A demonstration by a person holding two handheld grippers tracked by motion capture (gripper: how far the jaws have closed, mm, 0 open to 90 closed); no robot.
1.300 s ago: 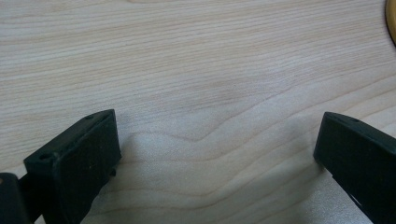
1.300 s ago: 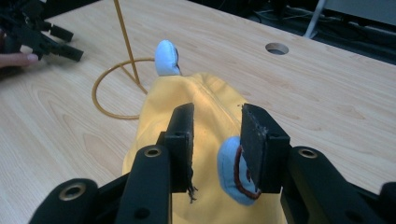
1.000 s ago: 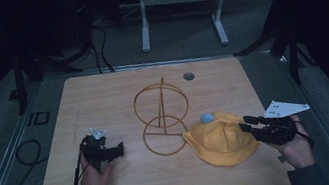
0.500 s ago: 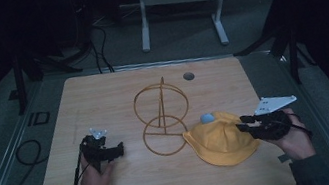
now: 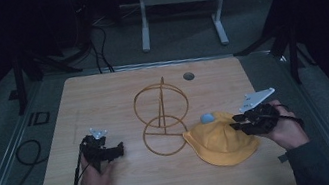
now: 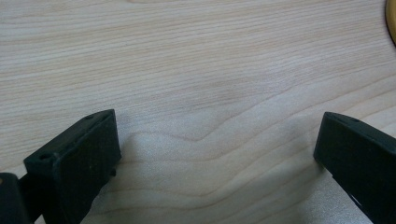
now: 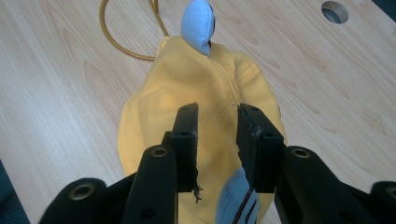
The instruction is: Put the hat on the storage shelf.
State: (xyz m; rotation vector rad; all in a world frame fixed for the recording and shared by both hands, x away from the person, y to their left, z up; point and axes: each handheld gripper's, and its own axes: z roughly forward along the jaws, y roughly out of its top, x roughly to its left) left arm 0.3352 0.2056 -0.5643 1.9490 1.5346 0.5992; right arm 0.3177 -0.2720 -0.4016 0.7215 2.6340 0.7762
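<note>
A yellow hat (image 5: 221, 139) is shown lying flat on the wooden desk (image 5: 117, 95), at about 4 o'clock from the desk's middle and just beside the lower ring of a wire stand (image 5: 162, 118), whose base ring is met by the hat's brim at the hat's 9 o'clock. A pale blue ear (image 5: 207, 118) is carried at the hat's 11 o'clock edge in the high view; in the right claw view a blue ear (image 7: 198, 25) is seen at 12 o'clock and a second blue ear (image 7: 236, 196) at 6 o'clock, under the jaws. The hat's long axis is thus laid from the right claw toward the stand, with the far ear pointed at the stand.

The right claw (image 5: 238, 121) is held over the hat's 3 o'clock side, pointed toward 9 o'clock in the high view. Its jaws have just been closing and are seen part-way together, a narrow gap being left between them; yellow cloth is seen through that gap, but no fold is pressed by the pads. The right hand (image 5: 285, 128) is seen behind it.

The left claw (image 5: 119, 150) is rested at 8 o'clock on the desk, well apart from the hat, pointed toward 3 o'clock. Its jaws are spread wide, with bare wood (image 6: 210, 84) between them.

A round hole (image 5: 188, 76) is seen at the desk's 1 o'clock.
</note>
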